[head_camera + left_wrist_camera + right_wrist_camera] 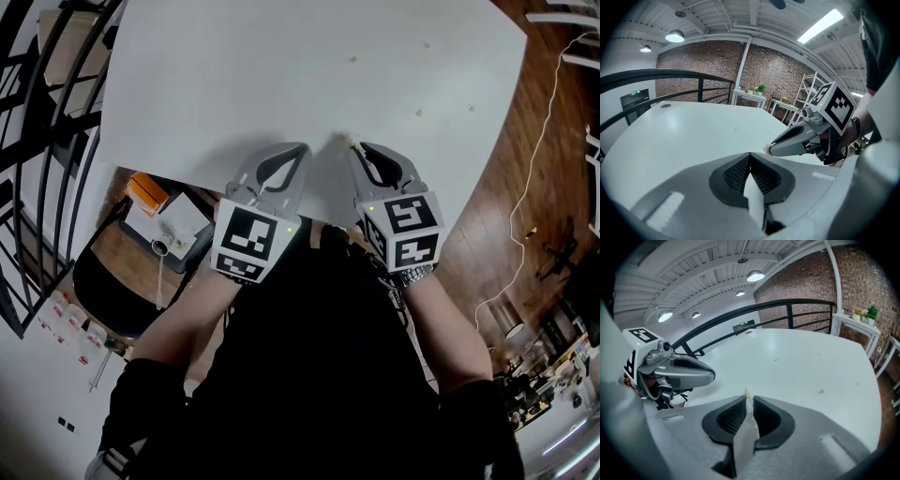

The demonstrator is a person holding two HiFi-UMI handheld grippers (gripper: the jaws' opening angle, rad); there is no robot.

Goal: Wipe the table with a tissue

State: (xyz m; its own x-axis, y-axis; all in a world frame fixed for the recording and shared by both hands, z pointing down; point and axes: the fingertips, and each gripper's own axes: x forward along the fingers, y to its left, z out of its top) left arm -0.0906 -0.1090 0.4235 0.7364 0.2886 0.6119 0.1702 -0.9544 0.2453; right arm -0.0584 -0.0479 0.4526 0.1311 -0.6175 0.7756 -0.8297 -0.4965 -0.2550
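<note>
The white table [281, 84] fills the upper head view. Both grippers hover side by side over its near edge. My right gripper [352, 147] [748, 398] is shut on a small scrap of tissue [748, 393], which sticks out a little past the tips; the tissue scrap [767, 149] shows as a pale cream bit at that gripper's tip in the left gripper view. My left gripper [289, 153] [750, 155] is shut with nothing visible in its jaws. A few small crumbs [419, 112] [821, 391] dot the table farther out to the right.
A black railing [47, 112] runs along the table's left side. Below it, a dark chair [112, 281] holds an orange item and papers. Wooden floor with a white cable [525, 187] lies right of the table. White shelving [806, 96] stands beyond.
</note>
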